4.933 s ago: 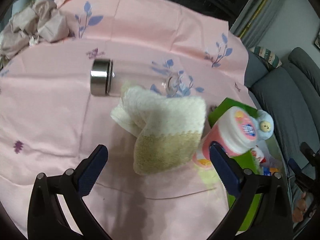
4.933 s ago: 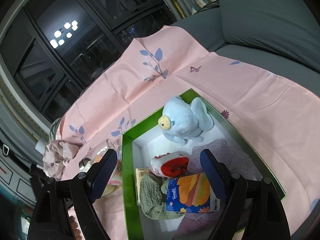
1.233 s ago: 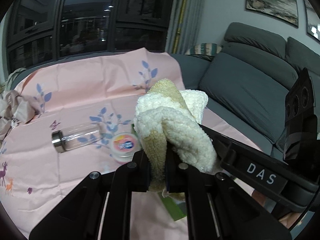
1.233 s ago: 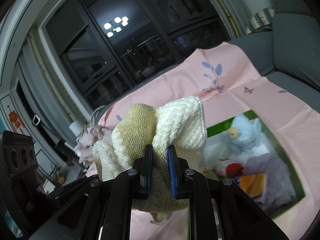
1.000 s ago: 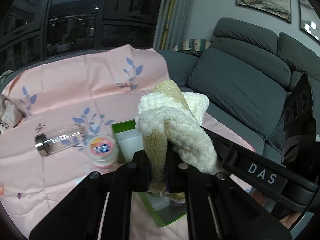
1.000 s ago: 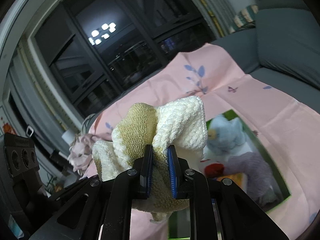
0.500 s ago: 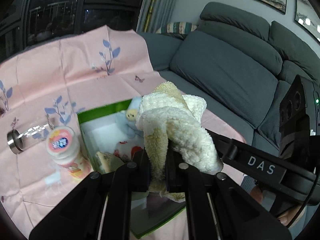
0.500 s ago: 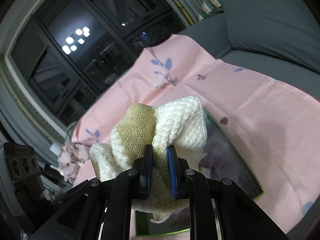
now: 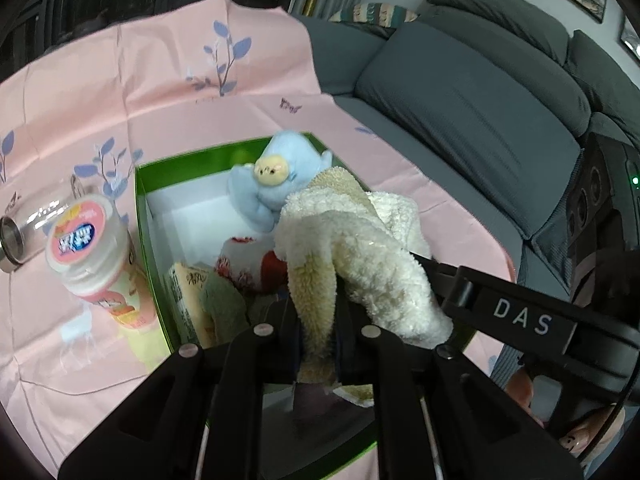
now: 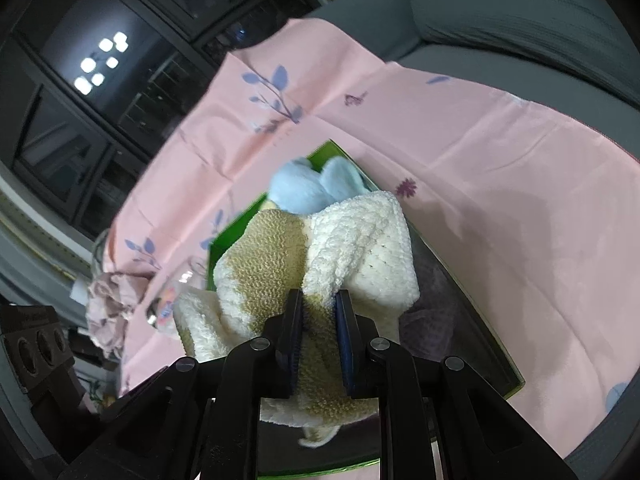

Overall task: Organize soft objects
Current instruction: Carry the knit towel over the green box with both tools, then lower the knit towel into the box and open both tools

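Pink floral cloth spread flat; on it, pink-capped white jar upright just beside clear steel-capped bottle lying sideways. Grey sofa behind, crumpled pinkish fabric at cloth's far edge.

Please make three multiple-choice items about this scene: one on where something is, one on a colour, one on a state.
1. Where is the blue plush toy?
A. inside the box
B. on the sofa
C. beside the bottle

2. What colour are the box walls?
A. red
B. green
C. black

3. What do both hand-held grippers grip?
A. nothing
B. the pink-lidded jar
C. the cream and tan towel

Answers: 1 A, it sits in the far corner of the box. 2 B, the rim is bright green. 3 C, the left hand-held gripper and the right hand-held gripper pinch it.
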Demonstrator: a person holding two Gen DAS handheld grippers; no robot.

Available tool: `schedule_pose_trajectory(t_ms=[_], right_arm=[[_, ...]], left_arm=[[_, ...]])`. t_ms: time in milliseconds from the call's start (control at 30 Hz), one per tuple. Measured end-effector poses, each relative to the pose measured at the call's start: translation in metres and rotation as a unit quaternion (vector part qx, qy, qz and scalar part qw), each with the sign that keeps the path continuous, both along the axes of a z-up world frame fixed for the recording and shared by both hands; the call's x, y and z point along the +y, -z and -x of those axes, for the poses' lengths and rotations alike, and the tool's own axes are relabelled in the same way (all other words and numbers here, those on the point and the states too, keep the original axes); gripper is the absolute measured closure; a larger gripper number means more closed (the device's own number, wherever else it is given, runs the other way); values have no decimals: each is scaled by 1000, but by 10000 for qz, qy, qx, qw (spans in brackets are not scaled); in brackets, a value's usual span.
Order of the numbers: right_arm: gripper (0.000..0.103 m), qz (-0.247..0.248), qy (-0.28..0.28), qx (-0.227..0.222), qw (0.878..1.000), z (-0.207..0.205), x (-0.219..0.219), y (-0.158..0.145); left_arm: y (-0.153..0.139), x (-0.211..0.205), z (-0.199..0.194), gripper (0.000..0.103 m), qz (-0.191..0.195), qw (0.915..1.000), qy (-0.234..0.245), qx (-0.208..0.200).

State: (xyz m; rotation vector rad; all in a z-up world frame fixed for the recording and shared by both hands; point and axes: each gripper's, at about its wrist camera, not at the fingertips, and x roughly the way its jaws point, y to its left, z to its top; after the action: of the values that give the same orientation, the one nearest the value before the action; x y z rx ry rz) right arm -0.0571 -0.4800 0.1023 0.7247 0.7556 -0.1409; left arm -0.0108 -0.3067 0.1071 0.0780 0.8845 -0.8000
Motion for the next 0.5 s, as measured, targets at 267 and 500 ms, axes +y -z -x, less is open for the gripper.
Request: schedule_pose_trajectory(t_ms=[267, 500], right_arm=[[85, 28, 59, 296, 9995, -6, -4, 11], [85, 28, 156, 512, 9986, -11, -7, 16]], left_arm=[[11, -5, -8, 87, -221, 9996, -95, 143], [19, -7, -14, 69, -387, 9989, -212, 177]])
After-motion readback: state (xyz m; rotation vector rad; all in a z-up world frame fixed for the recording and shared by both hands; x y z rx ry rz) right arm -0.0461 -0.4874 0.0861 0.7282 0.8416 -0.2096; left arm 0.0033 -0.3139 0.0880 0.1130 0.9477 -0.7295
